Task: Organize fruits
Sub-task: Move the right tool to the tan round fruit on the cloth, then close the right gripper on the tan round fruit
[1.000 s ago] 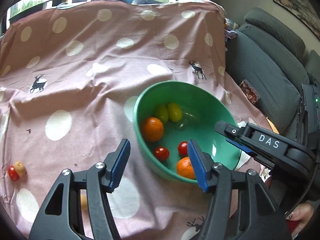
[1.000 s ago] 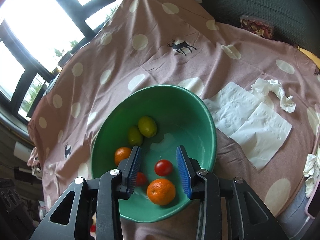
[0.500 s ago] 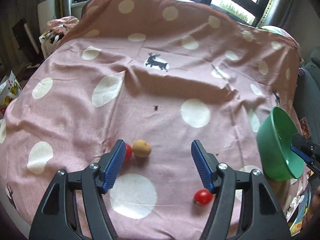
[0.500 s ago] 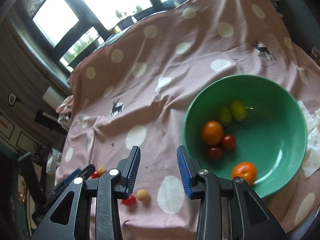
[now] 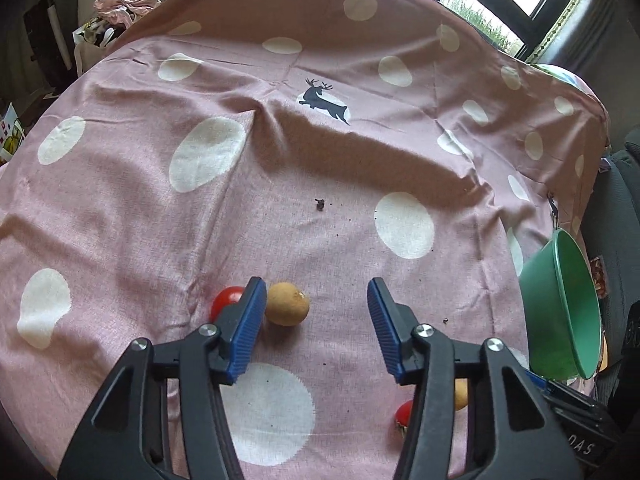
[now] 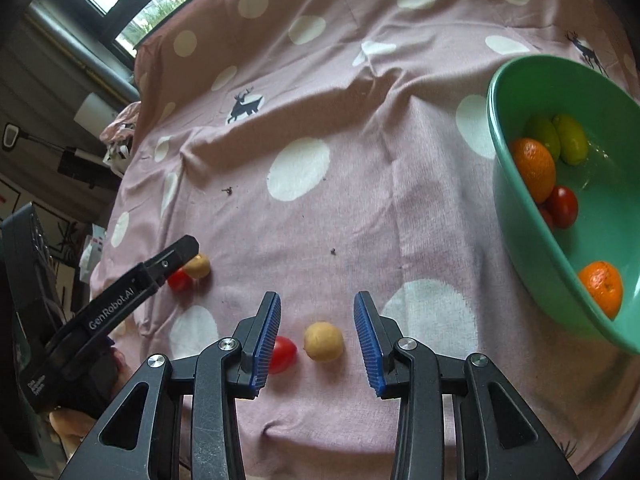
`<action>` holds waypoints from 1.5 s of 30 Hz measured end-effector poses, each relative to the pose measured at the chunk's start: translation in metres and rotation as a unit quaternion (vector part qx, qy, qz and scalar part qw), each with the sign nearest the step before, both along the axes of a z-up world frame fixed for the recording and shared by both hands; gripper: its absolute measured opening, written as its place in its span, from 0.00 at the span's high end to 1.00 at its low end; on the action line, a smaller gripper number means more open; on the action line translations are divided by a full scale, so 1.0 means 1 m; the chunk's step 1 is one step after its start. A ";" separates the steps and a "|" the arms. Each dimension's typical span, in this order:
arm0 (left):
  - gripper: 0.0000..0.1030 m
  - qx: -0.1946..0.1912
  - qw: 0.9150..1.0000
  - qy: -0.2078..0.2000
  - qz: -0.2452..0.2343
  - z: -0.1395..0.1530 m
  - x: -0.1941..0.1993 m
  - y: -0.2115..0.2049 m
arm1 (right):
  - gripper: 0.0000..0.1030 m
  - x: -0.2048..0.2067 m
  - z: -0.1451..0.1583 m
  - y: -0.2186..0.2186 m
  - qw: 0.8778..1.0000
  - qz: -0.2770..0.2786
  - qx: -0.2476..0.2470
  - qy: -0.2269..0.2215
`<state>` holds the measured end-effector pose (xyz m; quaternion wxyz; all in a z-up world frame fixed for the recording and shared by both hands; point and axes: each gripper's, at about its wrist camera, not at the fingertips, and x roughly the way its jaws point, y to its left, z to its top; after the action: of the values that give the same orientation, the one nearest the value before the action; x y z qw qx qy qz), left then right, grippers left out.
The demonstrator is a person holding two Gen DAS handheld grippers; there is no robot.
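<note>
My left gripper (image 5: 316,300) is open and empty, low over the pink spotted cloth (image 5: 280,160). A tan round fruit (image 5: 287,304) lies just inside its left finger, with a red tomato (image 5: 225,300) partly hidden behind that finger. My right gripper (image 6: 316,320) is open and empty above a second tan fruit (image 6: 323,341) that lies between its fingers; a second red tomato (image 6: 282,354) sits by its left finger. The green bowl (image 6: 516,216) at the right holds two oranges, two green fruits and red tomatoes.
The left gripper (image 6: 176,258) shows in the right wrist view by the far tomato (image 6: 179,280). The bowl (image 5: 560,304) stands at the cloth's right side in the left wrist view. Small dark crumbs (image 5: 320,204) lie mid-cloth. Windows and clutter lie beyond the table.
Both grippers have swung left away from the bowl and moved down toward the loose fruits on the cloth. The right gripper's jaws have opened wider.
</note>
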<state>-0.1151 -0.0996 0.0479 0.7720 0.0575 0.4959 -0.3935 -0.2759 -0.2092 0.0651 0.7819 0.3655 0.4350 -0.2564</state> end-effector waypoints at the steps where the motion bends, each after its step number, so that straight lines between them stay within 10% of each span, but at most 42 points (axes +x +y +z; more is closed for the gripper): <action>1: 0.50 0.001 1.000 0.000 -0.001 -0.001 0.001 -0.001 | 0.62 0.000 -0.003 0.000 1.000 -0.002 0.002 0.005; 29: 0.77 0.077 0.996 -0.055 -0.001 -0.025 -0.002 -0.023 | 0.73 0.014 -0.019 0.021 0.996 0.057 -0.036 0.058; 45: 0.88 0.036 0.998 -0.054 -0.027 -0.005 -0.021 -0.020 | 0.73 -0.001 -0.005 0.009 0.999 0.021 -0.033 0.003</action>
<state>-0.1356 -0.1195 0.0425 0.7839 0.1196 0.4659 -0.3925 -0.2772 -0.2002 0.0604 0.7977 0.3293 0.4359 -0.2555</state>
